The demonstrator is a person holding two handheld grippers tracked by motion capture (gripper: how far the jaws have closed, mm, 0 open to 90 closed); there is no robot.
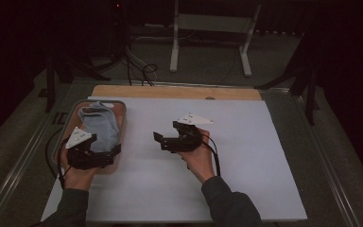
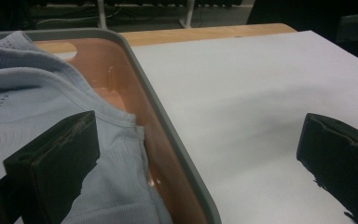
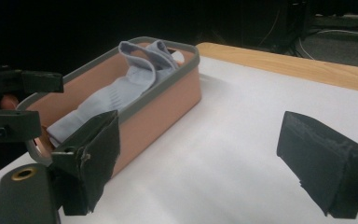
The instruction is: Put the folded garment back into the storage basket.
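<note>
A salmon bin with a grey rim (image 1: 124, 124) stands at the left of the table, and a light blue sock (image 1: 99, 125) lies in it. My left gripper (image 1: 97, 147) hovers open over the bin's near end. In the left gripper view the gripper (image 2: 200, 135) straddles the bin's right rim (image 2: 168, 135), one jaw over the sock (image 2: 37, 88) and the other over the white sheet. My right gripper (image 1: 166, 135) is open and empty above mid-table, facing the bin. In the right gripper view this gripper (image 3: 205, 154) looks at the bin's wall (image 3: 163, 107) and the sock (image 3: 116, 91).
A white sheet (image 1: 246, 156) covers most of the table, with a wooden board strip (image 1: 170, 91) along its far edge. A white metal stand (image 1: 208, 28) and cables are on the floor beyond. The surroundings are dark.
</note>
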